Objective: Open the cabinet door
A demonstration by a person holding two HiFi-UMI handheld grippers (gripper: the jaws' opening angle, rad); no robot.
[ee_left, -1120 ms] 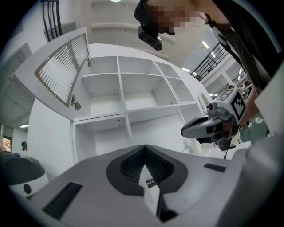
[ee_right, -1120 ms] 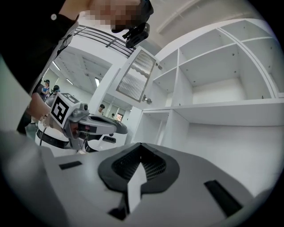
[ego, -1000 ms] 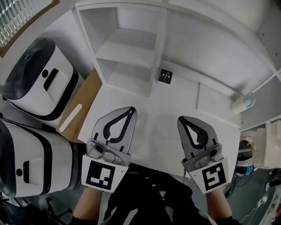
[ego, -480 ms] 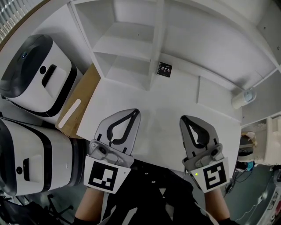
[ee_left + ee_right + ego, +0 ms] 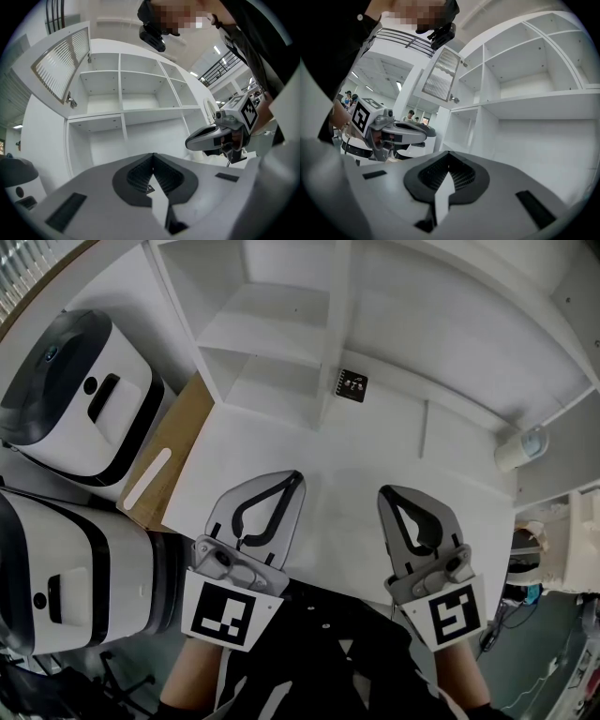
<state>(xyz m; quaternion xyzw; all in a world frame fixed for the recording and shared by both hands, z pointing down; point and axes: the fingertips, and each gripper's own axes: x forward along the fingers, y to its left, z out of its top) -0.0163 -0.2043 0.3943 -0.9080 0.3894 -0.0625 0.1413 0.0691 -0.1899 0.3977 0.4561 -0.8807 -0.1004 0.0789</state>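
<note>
Door: the white slatted cabinet door (image 5: pixel 63 63) stands swung out at the upper left of the white open-shelf cabinet (image 5: pixel 121 89). It sits at an angle away from the cabinet front, and the shelves beside it are in plain sight.
Cabinet: all compartments that show are empty and uncovered. I see no other door on it in these views.
Left gripper: the left gripper (image 5: pixel 292 480) has its jaws pressed together and nothing is between them. It is held level over the white tabletop (image 5: pixel 347 442), well apart from the door.
Right gripper: the right gripper (image 5: pixel 388 495) is clenched in the same way, with the ribbed pads meeting and holding nothing. It hangs beside the left gripper, apart from it, and points toward the cabinet.
Surroundings: two white and black rounded machines (image 5: pixel 84 390) stand at the left of the table, next to a brown board (image 5: pixel 173 442). A small black square tag (image 5: pixel 352 384) lies near the foot of the cabinet, touched by neither gripper.
Done: the opening itself seems finished, because the door is already wide open and no gripper is on it.
Left: I judge that little or nothing is left. At most the door could be pushed wider, but I cannot tell whether it is at its limit.
</note>
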